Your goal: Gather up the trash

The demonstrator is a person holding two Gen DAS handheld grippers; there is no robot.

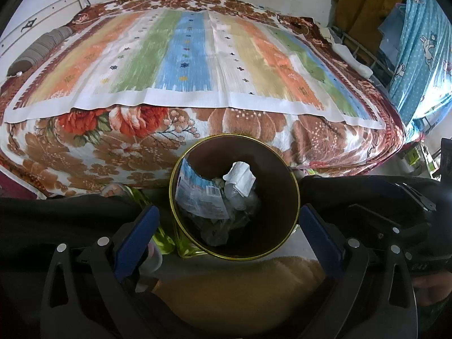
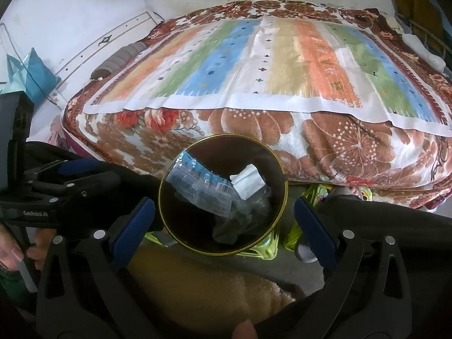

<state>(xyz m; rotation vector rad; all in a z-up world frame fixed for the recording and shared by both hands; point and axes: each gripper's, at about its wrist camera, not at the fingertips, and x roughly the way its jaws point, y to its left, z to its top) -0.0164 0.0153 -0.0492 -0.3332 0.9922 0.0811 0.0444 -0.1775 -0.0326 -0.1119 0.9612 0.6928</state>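
**Both claws wide open over the bin**

We see the left claw (image 1: 228, 226) spread wide, its blue-padded fingers (image 1: 135, 240) standing either side of the round dark bin with a gold rim (image 1: 293, 195), gripping nothing. The right claw (image 2: 224, 226) is spread just as wide and is likewise empty, framing the same bin (image 2: 278, 206) from its own view.

Inside the bin lie a crumpled white paper scrap (image 1: 240, 179), a clear plastic wrapper with blue print and a barcode (image 1: 197, 195), and darker crumpled film beneath them that we cannot make out clearly.

The bin stands on the floor at the foot edge of the bed with a floral brown blanket (image 1: 84, 152), which carries a striped multicoloured mat (image 1: 183, 65). A yellow-green bag (image 2: 262, 250) shows partly from behind the bin, mostly hidden. A tan fuzzy cloth (image 2: 203, 285) fills the near foreground, cut off by the claw frames.
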